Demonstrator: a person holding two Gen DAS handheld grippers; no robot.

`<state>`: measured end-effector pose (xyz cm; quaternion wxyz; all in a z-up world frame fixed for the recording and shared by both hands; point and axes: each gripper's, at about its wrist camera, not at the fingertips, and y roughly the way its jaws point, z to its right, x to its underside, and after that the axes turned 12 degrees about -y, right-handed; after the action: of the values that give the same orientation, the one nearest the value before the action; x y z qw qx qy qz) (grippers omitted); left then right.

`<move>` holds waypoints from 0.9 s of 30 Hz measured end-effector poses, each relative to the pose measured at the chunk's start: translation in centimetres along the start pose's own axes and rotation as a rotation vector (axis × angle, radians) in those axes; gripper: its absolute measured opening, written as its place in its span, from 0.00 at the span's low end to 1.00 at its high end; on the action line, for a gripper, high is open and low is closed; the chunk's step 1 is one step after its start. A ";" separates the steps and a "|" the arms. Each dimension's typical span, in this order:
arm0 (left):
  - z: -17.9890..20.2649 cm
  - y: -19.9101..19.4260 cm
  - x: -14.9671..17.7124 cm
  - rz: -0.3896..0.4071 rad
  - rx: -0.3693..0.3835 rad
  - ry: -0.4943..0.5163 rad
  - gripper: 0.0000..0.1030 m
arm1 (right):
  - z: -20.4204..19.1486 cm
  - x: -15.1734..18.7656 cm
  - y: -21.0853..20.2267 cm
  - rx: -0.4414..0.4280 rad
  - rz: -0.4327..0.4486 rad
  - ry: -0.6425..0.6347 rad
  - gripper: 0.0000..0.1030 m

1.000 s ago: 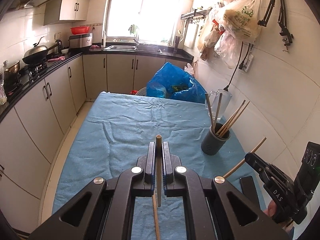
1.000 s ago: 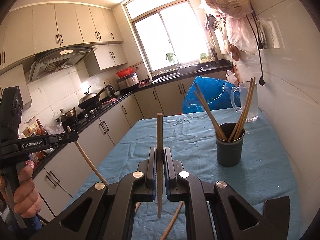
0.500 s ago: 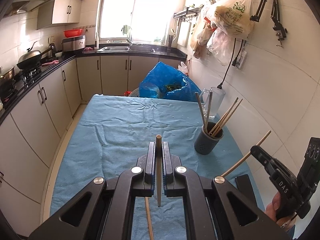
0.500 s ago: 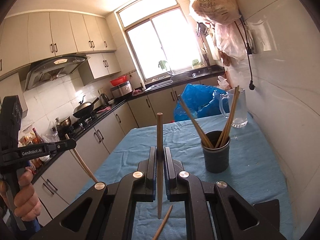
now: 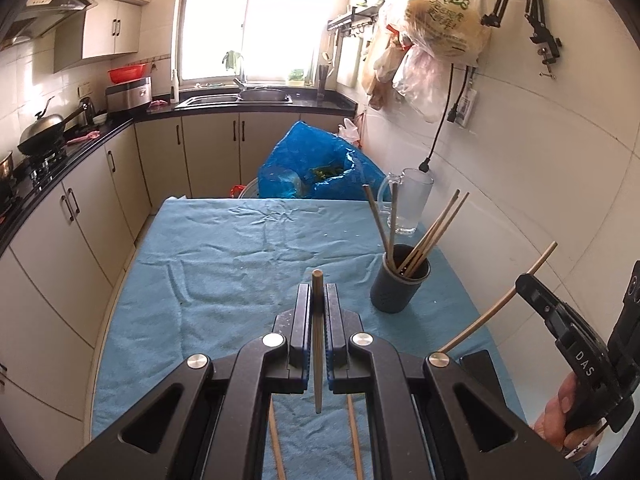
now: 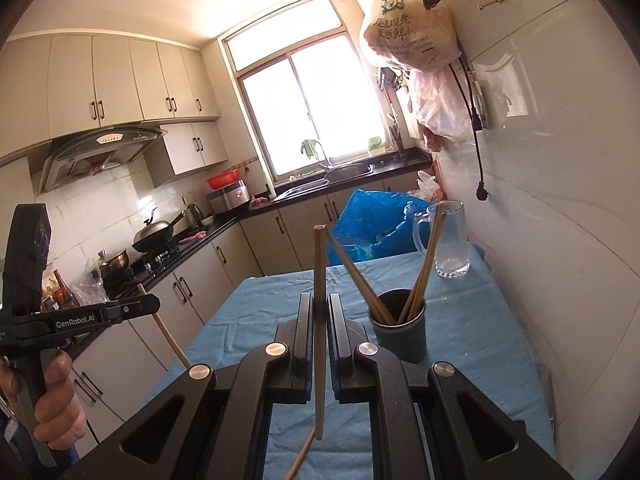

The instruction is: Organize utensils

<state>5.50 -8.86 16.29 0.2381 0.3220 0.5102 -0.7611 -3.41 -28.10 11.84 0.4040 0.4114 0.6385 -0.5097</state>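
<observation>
A left gripper (image 5: 318,296) is seen with its fingers pressed onto a single wooden chopstick (image 5: 317,344), which is held upright between the pads, its blunt end standing just above the fingertips. A right gripper (image 6: 319,312) is likewise clamped on a second chopstick (image 6: 319,320), held near its middle so that a long part rises above the fingertips. A dark grey holder cup (image 5: 399,284) is placed on the blue cloth (image 5: 224,264) of the table, toward the right side near the tiled wall; several chopsticks (image 5: 432,232) are leaned inside it, fanned left and right. Two loose chopsticks (image 5: 354,436) are laid on the cloth beneath the left gripper. A clear glass jug (image 5: 410,204) is set beyond the cup at the table's far right, and a blue plastic bag (image 5: 316,168) is found behind the table's far edge. Plastic bags (image 5: 440,20) are hung on the wall above. A hand (image 6: 56,408) is wrapped around the left gripper's handle.
</observation>
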 end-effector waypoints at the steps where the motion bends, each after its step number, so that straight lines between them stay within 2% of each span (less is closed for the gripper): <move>1: 0.3 0.2 -0.1 -0.004 0.001 0.005 0.05 | 0.2 -0.1 -0.1 0.003 0.003 0.000 0.07; 11: 3.4 2.1 -0.5 -0.027 0.008 0.053 0.05 | 2.4 -1.5 -0.3 0.031 0.024 0.005 0.07; 27: 9.8 3.7 -3.0 -0.007 0.051 0.130 0.05 | 6.2 -5.2 -0.5 0.066 0.068 0.007 0.07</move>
<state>7.64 -19.21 18.87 0.1934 0.3751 0.5061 -0.7522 -1.52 -34.84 15.95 0.4051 0.4478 0.6084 -0.5151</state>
